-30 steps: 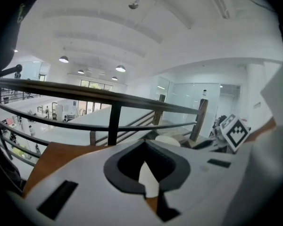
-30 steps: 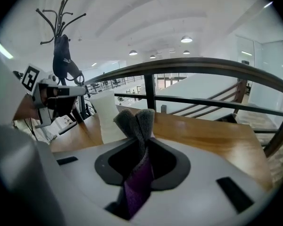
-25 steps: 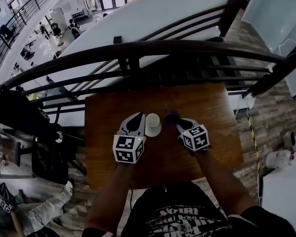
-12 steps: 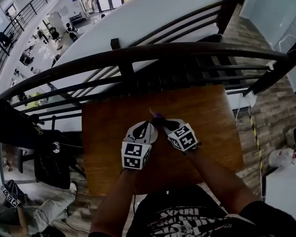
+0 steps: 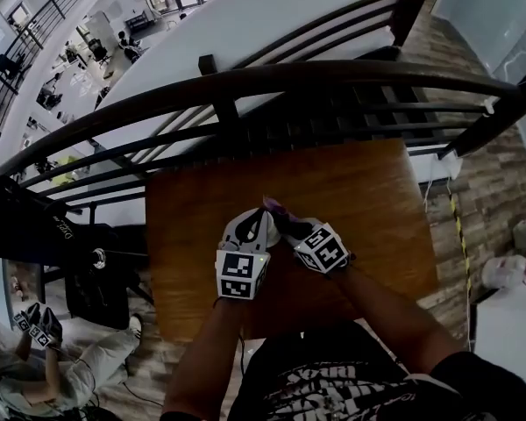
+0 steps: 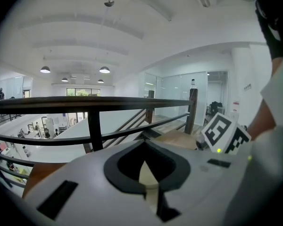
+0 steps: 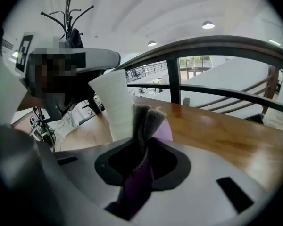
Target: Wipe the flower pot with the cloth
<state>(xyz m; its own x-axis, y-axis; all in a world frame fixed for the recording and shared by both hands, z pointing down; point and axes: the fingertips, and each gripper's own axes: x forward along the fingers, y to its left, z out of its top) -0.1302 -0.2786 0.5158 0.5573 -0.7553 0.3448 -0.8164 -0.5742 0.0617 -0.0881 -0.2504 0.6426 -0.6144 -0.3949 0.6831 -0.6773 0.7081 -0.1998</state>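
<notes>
Clamping the flower pot [image 7: 114, 105] near upright in the left gripper [image 6: 145, 171] over the middle of the table [image 7: 217, 126], pinching the cloth [image 7: 148, 121] in the right gripper [image 7: 142, 149] and holding its tip against the pot's wall, just to that gripper's left.

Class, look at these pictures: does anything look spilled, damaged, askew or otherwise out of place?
Nothing stands out. The left gripper holds the white pot, the right gripper holds the purple cloth close at its side, and nothing looks spilled or broken on the table.
</notes>
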